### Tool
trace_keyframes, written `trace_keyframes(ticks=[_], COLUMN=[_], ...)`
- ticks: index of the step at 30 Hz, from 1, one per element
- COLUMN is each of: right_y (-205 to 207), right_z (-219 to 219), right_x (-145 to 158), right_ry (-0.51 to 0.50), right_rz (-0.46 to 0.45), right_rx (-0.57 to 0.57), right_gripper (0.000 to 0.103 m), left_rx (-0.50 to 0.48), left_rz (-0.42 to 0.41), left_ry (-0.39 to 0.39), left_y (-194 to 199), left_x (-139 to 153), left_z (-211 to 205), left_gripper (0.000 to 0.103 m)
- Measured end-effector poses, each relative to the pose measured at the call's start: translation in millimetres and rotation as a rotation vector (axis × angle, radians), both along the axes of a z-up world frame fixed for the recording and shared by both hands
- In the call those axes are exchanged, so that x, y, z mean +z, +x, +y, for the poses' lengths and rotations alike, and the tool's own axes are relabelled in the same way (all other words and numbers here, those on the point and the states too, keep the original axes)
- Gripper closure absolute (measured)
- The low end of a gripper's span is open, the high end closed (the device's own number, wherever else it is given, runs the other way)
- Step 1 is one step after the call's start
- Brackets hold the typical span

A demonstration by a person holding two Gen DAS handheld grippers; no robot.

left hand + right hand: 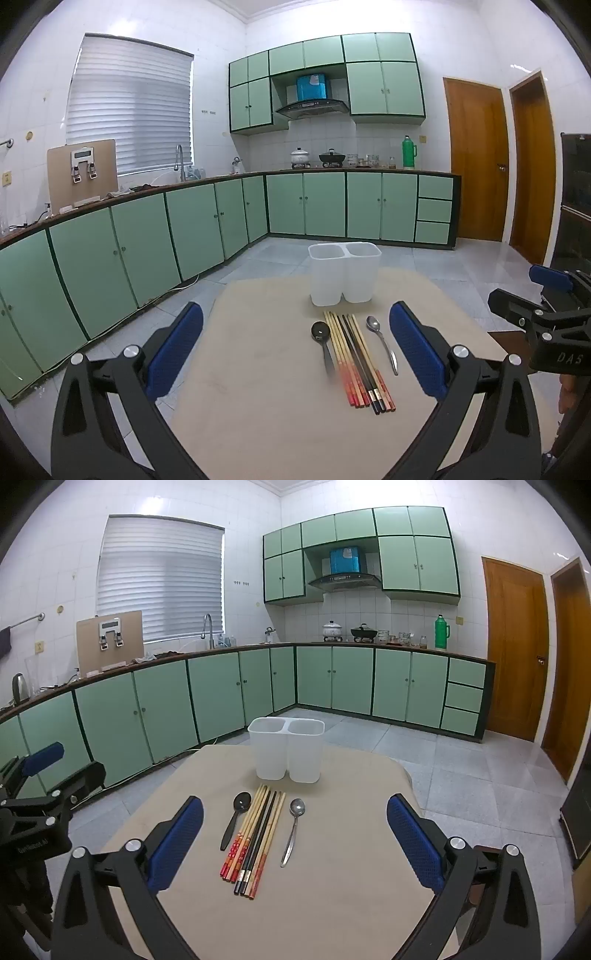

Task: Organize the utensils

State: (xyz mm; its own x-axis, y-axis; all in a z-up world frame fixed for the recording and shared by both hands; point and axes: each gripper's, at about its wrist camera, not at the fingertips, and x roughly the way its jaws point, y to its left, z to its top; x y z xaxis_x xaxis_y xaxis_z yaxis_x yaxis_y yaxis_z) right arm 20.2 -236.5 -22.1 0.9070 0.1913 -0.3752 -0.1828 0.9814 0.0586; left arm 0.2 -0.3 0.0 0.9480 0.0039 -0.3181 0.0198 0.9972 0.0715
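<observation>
Left gripper (295, 345) spread wide, nothing between its blue pads, aimed slightly down over the table (258, 406). Black spoon (322, 341) lies leftmost; chopsticks (354, 360) bundled parallel beside it, tips toward the holder; metal spoon (382, 341) to their right. All handles face the person, probably staged for easy pickup. Two-compartment white holder (344, 273) stands upright just beyond, both bins empty: nothing sorted yet. Right gripper (295, 823) equally spread and empty, hovering short of the utensils, likely to start the first grasp.
</observation>
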Motion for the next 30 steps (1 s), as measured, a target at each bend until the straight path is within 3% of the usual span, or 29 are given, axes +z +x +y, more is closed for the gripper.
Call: trace_keyframes(ticks=[15, 17, 30], right_y=[0, 0, 0], right_z=[0, -3, 1], right_x=[0, 0, 2], right_ry=[0.004, 0.005, 0.005], right_rz=[-0.001, -0.002, -0.004], right_rx=[-0.002, -0.002, -0.002], right_gripper=[0.006, 0.006, 0.006], left_rx=[0.022, 0.014, 0.015], left_rz=[-0.013, -0.010, -0.017], left_ry=[-0.010, -0.016, -0.017], left_y=[7, -10, 0], left_x=[0, 6, 14], left_z=[-11, 5, 9], left_gripper=[0.005, 0.005, 0.005])
